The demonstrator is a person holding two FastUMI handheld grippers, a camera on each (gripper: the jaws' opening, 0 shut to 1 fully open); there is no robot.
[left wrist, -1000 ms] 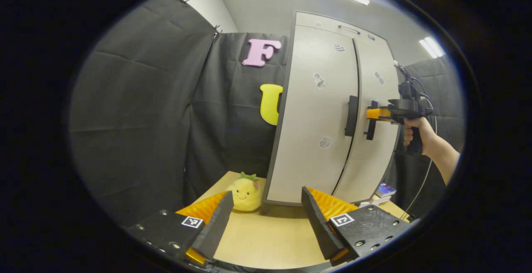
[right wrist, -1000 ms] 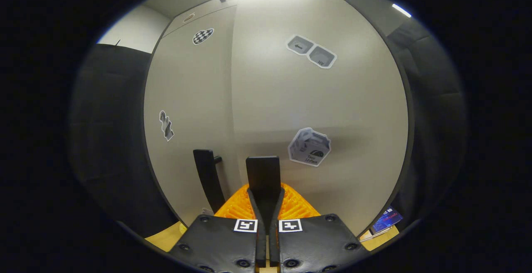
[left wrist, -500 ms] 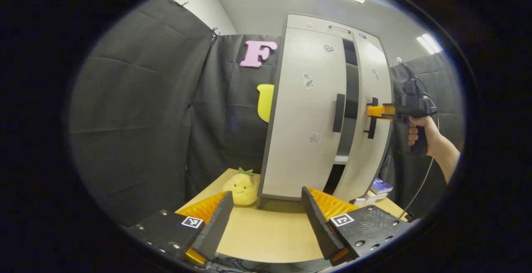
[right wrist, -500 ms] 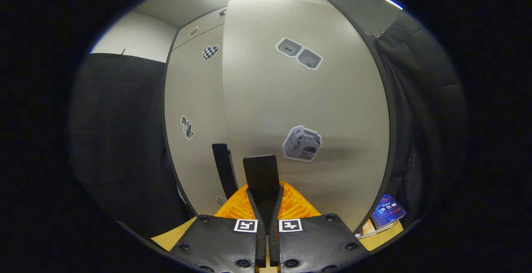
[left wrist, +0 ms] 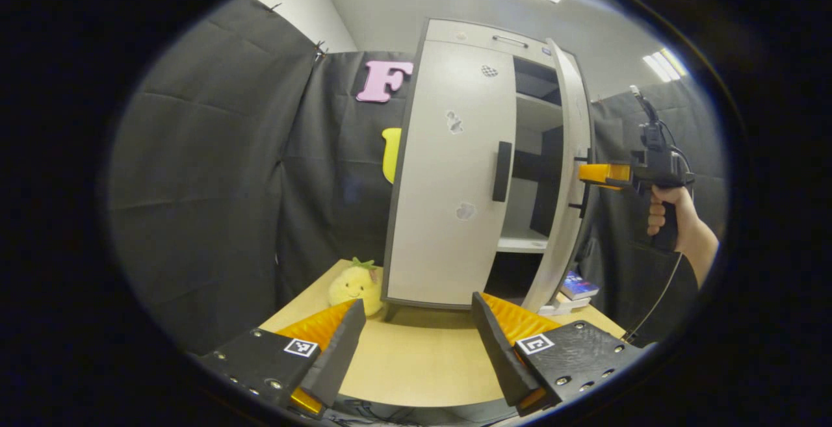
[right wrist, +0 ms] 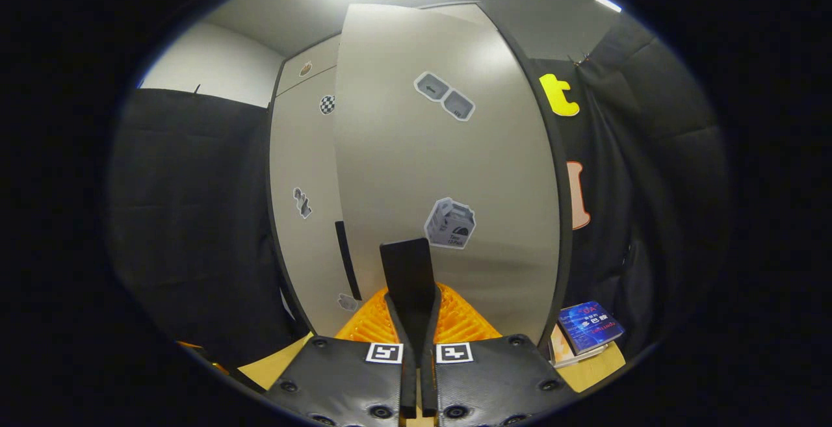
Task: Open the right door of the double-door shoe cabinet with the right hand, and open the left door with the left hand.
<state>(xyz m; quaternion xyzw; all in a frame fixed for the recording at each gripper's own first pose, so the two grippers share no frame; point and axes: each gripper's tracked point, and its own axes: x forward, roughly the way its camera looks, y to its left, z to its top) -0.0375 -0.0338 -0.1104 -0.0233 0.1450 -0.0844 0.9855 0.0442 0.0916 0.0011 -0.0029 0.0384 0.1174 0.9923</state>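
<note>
The shoe cabinet (left wrist: 448,173) stands on a light wooden table (left wrist: 416,362) against the booth's black wall. In the left gripper view its right door (left wrist: 567,180) is swung partly out, baring pale shelves (left wrist: 520,242) and a dark inside, while the left door (left wrist: 448,173) lies flat and closed, its dark handle (left wrist: 502,171) free. That view also catches the right gripper (left wrist: 595,175) side-on, held by a hand (left wrist: 664,209) at the right door's edge. The left gripper (left wrist: 416,339) hangs well short of the cabinet with its jaws wide apart and nothing between them.

The right gripper view gives the door's face (right wrist: 448,173) square on, stickers and all, and the right door's handle (right wrist: 409,277) clamped between both closed fingers (right wrist: 390,323); the cabinet's inside is hidden behind the door there. A yellow plush toy (left wrist: 354,282) sits by the cabinet's left foot, and what seems to be a stack of books (right wrist: 588,329) lies at its right, partly cut off behind the door.
</note>
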